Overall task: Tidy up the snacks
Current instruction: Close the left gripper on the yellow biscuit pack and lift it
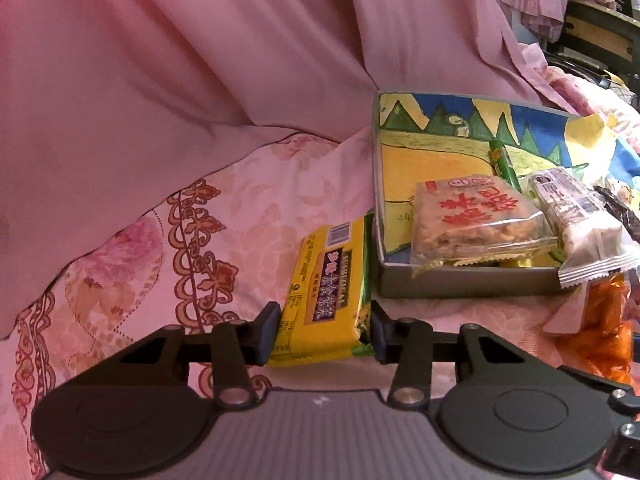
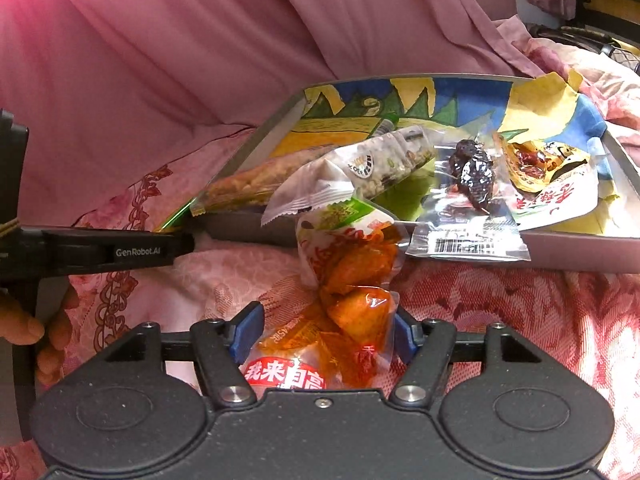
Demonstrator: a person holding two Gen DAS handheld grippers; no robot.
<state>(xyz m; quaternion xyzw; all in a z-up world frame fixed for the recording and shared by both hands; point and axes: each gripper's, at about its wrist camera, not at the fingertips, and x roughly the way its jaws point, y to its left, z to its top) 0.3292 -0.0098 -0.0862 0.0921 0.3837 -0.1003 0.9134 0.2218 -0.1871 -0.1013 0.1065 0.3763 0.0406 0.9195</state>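
Observation:
My left gripper is shut on a yellow snack packet, its pads on both long sides, just left of the grey box. The box has a painted inside and holds a rice-crisp pack, a white cereal bar, a green tube, a dark prune pack and a yellow-white pack. My right gripper has its jaws around an orange snack bag lying on the bed before the box; the pads sit at the bag's sides.
A pink floral bedspread lies under everything, and a pink quilt rises behind it. The left gripper and the person's hand show at the left of the right wrist view. Dark furniture stands at the far right.

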